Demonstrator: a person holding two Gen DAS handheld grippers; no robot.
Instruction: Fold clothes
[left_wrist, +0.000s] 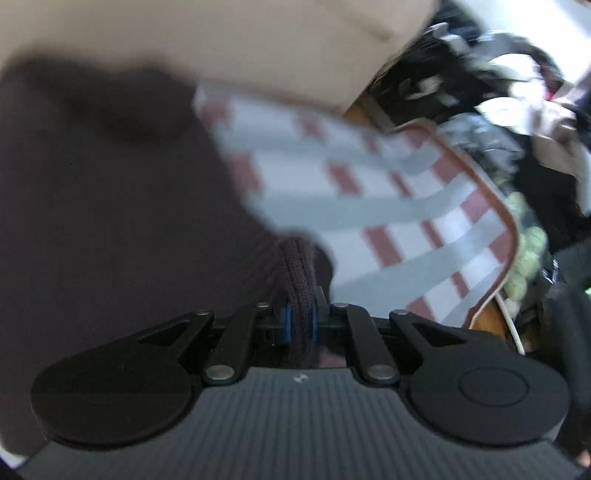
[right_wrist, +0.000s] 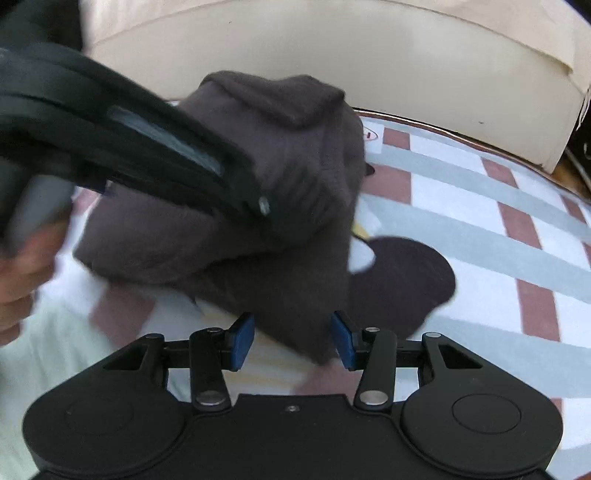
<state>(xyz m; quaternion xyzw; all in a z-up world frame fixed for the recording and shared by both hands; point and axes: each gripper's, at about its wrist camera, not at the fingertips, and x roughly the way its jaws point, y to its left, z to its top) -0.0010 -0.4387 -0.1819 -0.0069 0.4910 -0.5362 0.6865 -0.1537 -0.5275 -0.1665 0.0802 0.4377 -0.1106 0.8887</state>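
1. Left gripper (left_wrist: 300, 323): blue pads pressed together on a bunched fold of the dark brown knit garment (left_wrist: 110, 206). Knit ribs are sharp right at the pinch; the rest of the left wrist view is motion-blurred.
2. Same garment fills the left half of the left wrist view, draped over the plaid cloth (left_wrist: 406, 206) (white, grey and red-brown checks, brown trim at its right edge).
3. Right gripper (right_wrist: 293, 339): blue pads spread apart. A flap of the garment (right_wrist: 295, 206) lies between them; I can't tell whether either pad touches it, so no pinch is confirmed.
4. In the right wrist view the garment sits bunched mid-frame on the plaid cloth (right_wrist: 480, 206), lifted at top where the left gripper (right_wrist: 264, 206) comes in from the upper left.
5. A hand (right_wrist: 22, 273) shows at the left edge, on the left tool's grip.
6. Beige cushion (right_wrist: 332, 55) runs along the far side of the cloth.
7. Far right in the left wrist view: a cluttered pile (left_wrist: 498, 110) beyond the cloth's edge, too blurred to identify.
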